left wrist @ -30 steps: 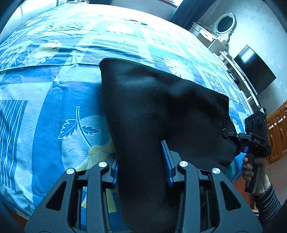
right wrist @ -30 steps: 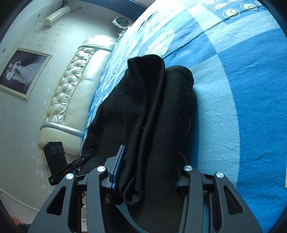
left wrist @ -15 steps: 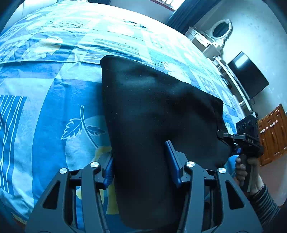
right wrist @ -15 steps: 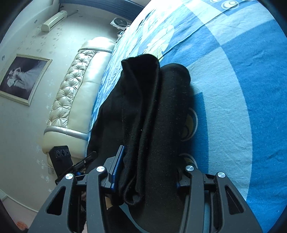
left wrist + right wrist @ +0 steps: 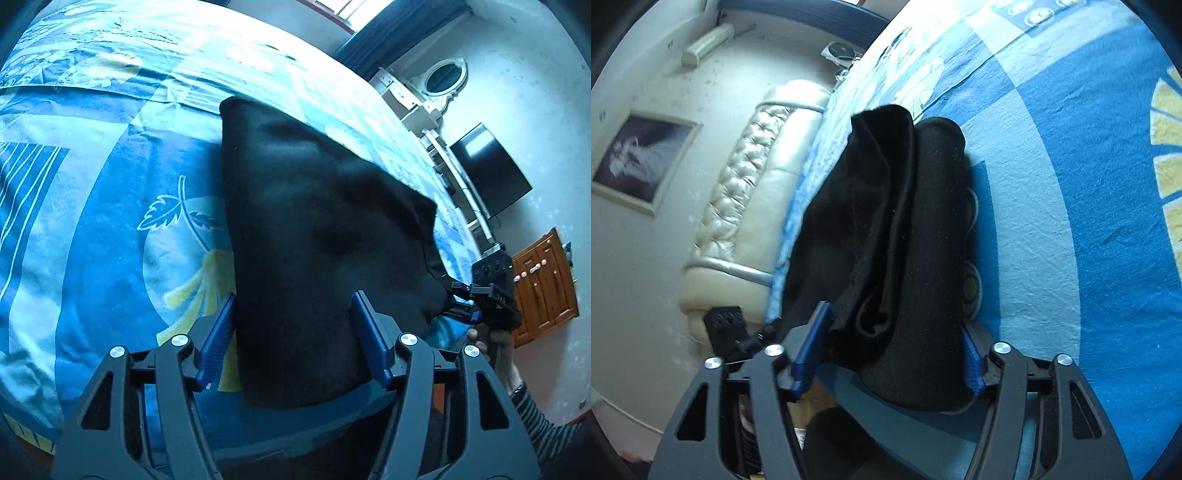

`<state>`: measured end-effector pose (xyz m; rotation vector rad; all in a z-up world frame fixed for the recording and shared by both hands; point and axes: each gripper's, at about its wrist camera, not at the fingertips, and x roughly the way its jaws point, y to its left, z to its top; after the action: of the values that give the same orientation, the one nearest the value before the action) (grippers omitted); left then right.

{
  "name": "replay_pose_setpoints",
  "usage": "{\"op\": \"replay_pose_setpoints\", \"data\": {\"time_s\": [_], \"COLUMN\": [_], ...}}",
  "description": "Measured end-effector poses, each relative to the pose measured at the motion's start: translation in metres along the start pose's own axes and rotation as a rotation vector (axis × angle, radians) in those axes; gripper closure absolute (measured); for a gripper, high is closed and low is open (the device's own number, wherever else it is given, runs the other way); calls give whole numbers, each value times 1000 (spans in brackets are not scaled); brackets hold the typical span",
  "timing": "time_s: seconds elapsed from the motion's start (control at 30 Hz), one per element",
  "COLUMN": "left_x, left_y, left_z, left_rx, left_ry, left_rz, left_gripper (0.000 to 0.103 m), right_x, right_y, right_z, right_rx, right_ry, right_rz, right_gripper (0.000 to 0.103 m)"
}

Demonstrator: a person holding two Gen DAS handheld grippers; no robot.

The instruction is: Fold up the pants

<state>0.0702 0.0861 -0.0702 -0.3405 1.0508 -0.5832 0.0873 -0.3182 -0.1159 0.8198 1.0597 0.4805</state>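
Observation:
Black folded pants (image 5: 314, 229) lie on the blue patterned bedspread (image 5: 92, 221). My left gripper (image 5: 294, 295) straddles their near end. Its jaws are opening and the blue pads (image 5: 218, 332) flank the cloth without squeezing it. In the right wrist view the pants (image 5: 886, 221) show as stacked folds. My right gripper (image 5: 894, 321) straddles the other end, jaws opening, with the left pad (image 5: 809, 350) standing just off the fabric. The right gripper (image 5: 454, 295), held by a hand (image 5: 495, 350), shows at the pants' far right corner.
A cream tufted headboard (image 5: 746, 206) and a framed picture (image 5: 639, 158) stand behind the bed. A white dresser with an oval mirror (image 5: 439, 85), a dark TV (image 5: 487, 170) and a wooden cabinet (image 5: 543, 280) line the far wall. The bed's near edge runs just under both grippers.
Both pairs of jaws have spread wider around the pants. The cloth has dropped flatter onto the bedspread. Both grippers have shifted slightly along the bed.

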Motion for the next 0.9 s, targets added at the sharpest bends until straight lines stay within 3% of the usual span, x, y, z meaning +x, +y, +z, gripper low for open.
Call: {"op": "replay_pose_setpoints", "data": {"time_s": [0.17, 0.57, 0.67, 0.9], "left_x": [7, 9, 8, 5], "left_y": [-1, -6, -4, -1], "left_z": [-5, -11, -11, -11], "left_rx": [12, 66, 52, 38], "left_ry": [9, -13, -29, -59], "left_rz": [33, 71, 88, 124], "left_gripper": [41, 40, 28, 16], "right_x": [2, 6, 3, 0], "right_y": [-5, -4, -7, -6], "right_z": [2, 2, 0, -4], "right_rx": [2, 15, 22, 36], "right_ry": [10, 4, -15, -56], "right_rz": [-14, 6, 28, 82], "right_gripper": [61, 63, 60, 47]}}
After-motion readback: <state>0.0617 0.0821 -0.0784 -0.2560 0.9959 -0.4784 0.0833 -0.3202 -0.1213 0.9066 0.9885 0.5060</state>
